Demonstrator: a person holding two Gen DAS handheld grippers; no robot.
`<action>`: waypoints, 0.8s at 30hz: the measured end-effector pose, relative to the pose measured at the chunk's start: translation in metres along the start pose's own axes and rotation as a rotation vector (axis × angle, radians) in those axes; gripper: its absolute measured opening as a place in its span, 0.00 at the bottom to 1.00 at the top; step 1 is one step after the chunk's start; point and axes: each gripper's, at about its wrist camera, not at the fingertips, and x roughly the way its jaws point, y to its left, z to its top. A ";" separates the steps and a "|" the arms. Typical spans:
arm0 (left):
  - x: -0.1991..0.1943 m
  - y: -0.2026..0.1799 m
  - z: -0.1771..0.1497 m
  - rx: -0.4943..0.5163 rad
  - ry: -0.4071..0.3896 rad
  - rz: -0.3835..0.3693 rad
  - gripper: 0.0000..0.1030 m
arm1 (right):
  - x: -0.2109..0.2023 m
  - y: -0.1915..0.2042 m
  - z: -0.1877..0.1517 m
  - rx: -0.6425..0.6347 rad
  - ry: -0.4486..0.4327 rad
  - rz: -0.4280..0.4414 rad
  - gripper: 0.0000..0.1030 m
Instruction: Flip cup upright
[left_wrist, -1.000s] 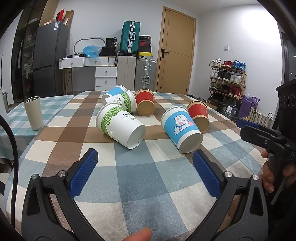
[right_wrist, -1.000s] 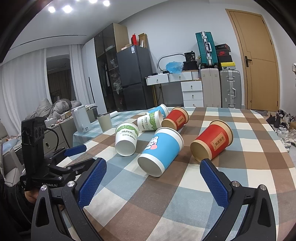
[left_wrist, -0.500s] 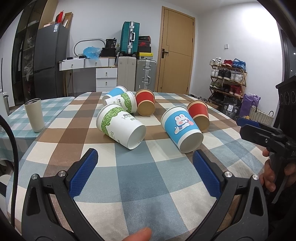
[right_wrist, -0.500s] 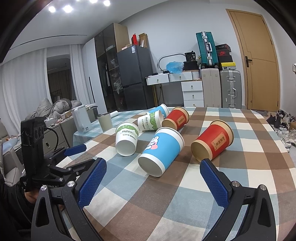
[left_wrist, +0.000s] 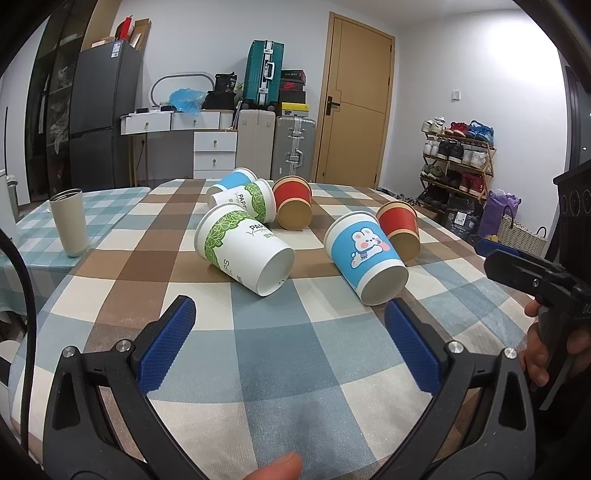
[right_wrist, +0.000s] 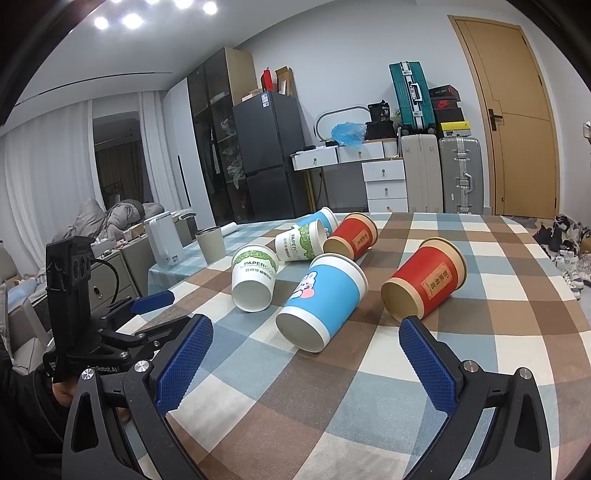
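Observation:
Several paper cups lie on their sides on the checkered table (left_wrist: 295, 350). A white cup with green leaves (left_wrist: 243, 248) (right_wrist: 254, 277) and a blue bunny cup (left_wrist: 365, 258) (right_wrist: 320, 301) lie nearest. A red cup (left_wrist: 400, 229) (right_wrist: 424, 282) lies right of the bunny cup. Further back lie another white-green cup (left_wrist: 247, 203), a blue cup (left_wrist: 232, 181) and a second red cup (left_wrist: 293, 205) (right_wrist: 351, 236). My left gripper (left_wrist: 290, 317) is open and empty, just short of the two nearest cups. My right gripper (right_wrist: 306, 338) is open and empty, before the bunny cup.
A grey tumbler (left_wrist: 70, 221) stands upright on the left part of the table. The right gripper's body (left_wrist: 535, 280) shows at the right edge of the left wrist view. A white kettle (right_wrist: 164, 240) stands beyond the table's left side.
Both grippers have stayed nearly still and open. The cups have not moved.

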 end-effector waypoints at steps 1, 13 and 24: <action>0.000 0.000 0.000 0.000 0.000 0.000 0.99 | 0.000 -0.001 0.000 -0.001 0.000 -0.001 1.00; 0.000 -0.001 0.000 0.013 0.002 0.014 0.99 | 0.000 -0.003 0.000 0.003 -0.001 -0.001 1.00; 0.000 -0.002 0.002 0.007 0.009 0.021 0.99 | -0.002 -0.004 0.000 0.005 -0.003 0.000 1.00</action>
